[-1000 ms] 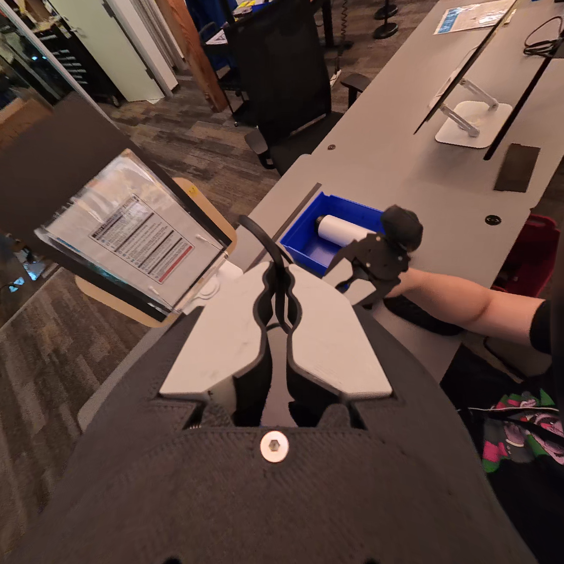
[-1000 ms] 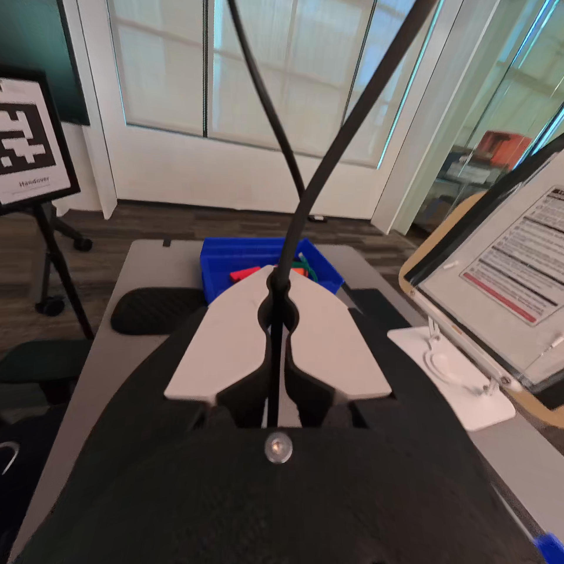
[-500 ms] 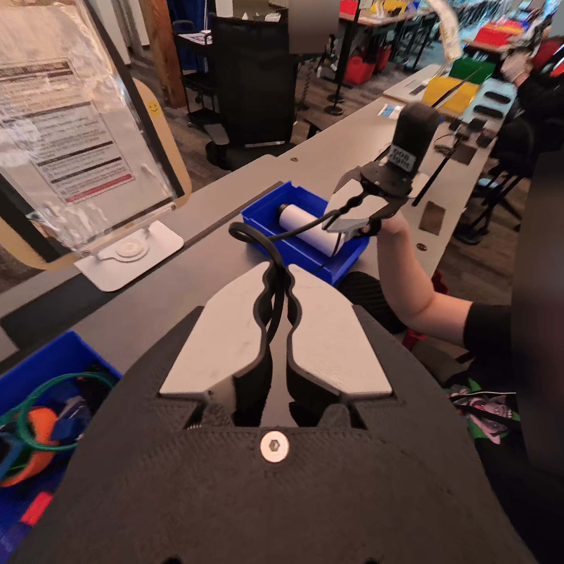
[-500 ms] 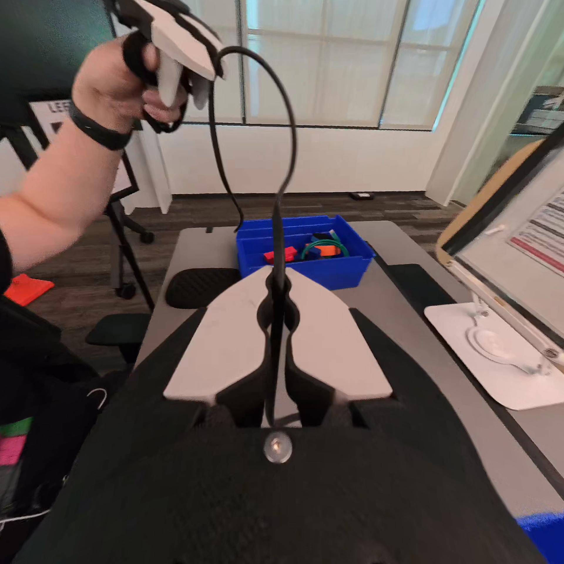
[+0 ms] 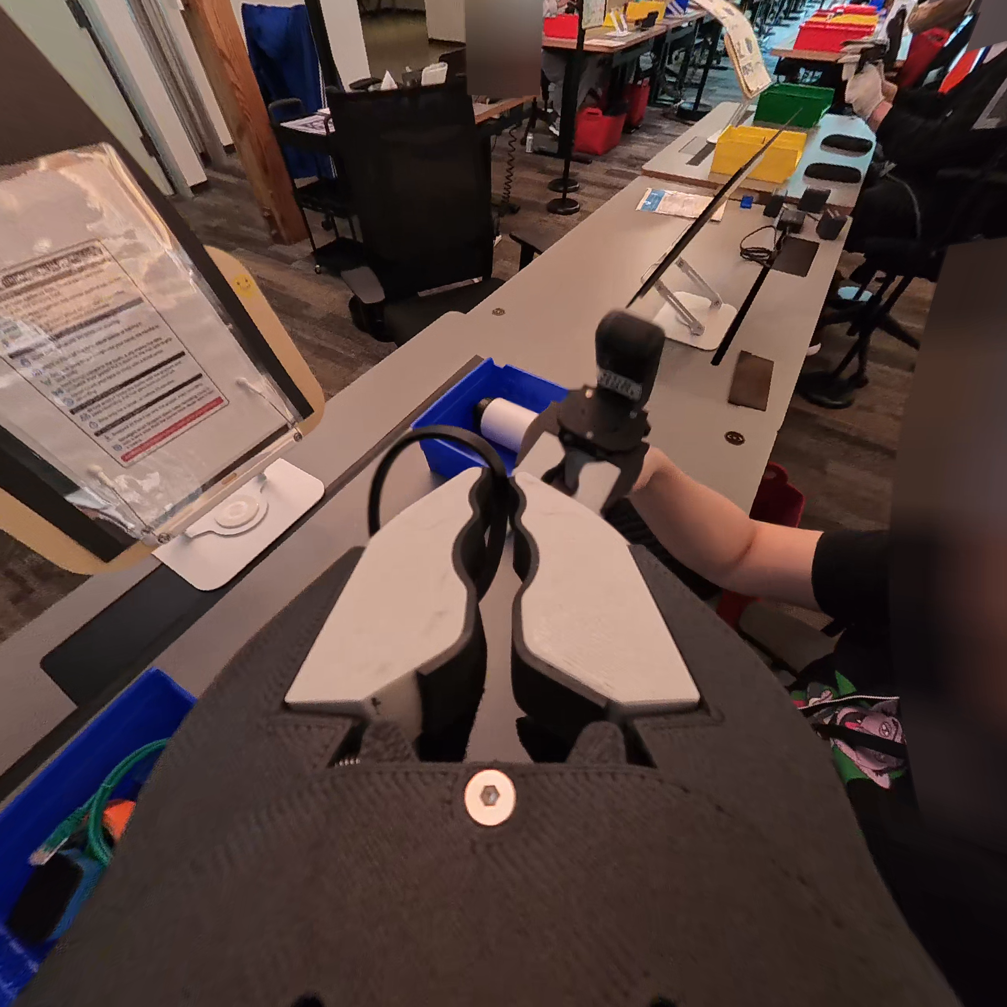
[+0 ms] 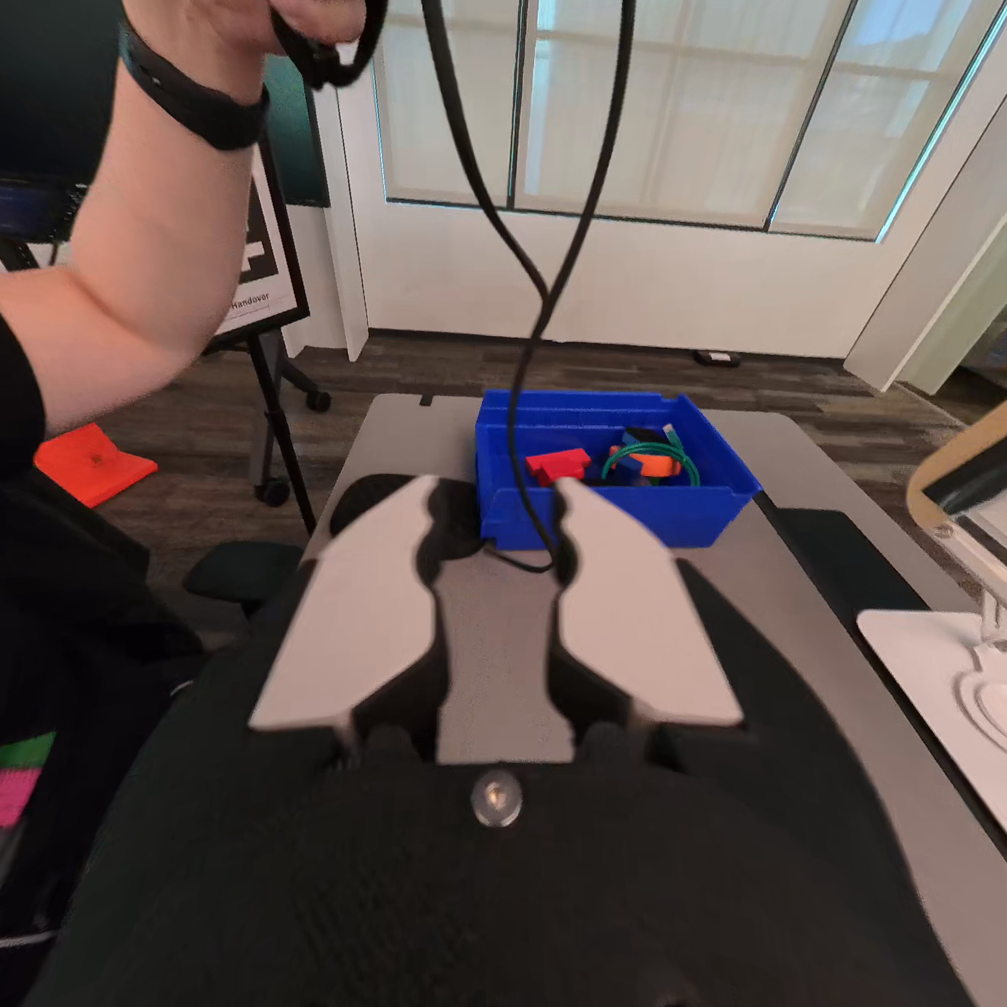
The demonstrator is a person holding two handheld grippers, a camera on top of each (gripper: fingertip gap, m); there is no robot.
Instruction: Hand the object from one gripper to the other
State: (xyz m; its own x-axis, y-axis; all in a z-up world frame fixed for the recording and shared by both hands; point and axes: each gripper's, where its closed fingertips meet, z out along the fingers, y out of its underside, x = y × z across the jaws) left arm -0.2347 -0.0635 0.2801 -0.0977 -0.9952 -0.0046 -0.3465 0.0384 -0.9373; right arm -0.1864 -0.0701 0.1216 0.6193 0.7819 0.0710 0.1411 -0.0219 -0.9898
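A thin black cable is clamped between the fingers of my left gripper, which is shut on it; a loop of it curls out to the left of the fingertips. In the right wrist view the cable hangs down from above in two strands, and its loose end lies between the spread fingers of my right gripper, beside the right finger. My right gripper is open and grips nothing. It also shows in the left wrist view, just beyond my left gripper's tips. A person's arm reaches up at the left.
A blue bin with small coloured parts and a green cable stands ahead on the grey table. A second blue bin holds a white roll. A clear sign stand on a white base stands at the left. A black office chair stands beyond the table. Tip to tip, the grippers are about 15 cm apart.
My right gripper has opened and let go of the cable. My left gripper stays shut on it and has risen out of the top of the right wrist view.
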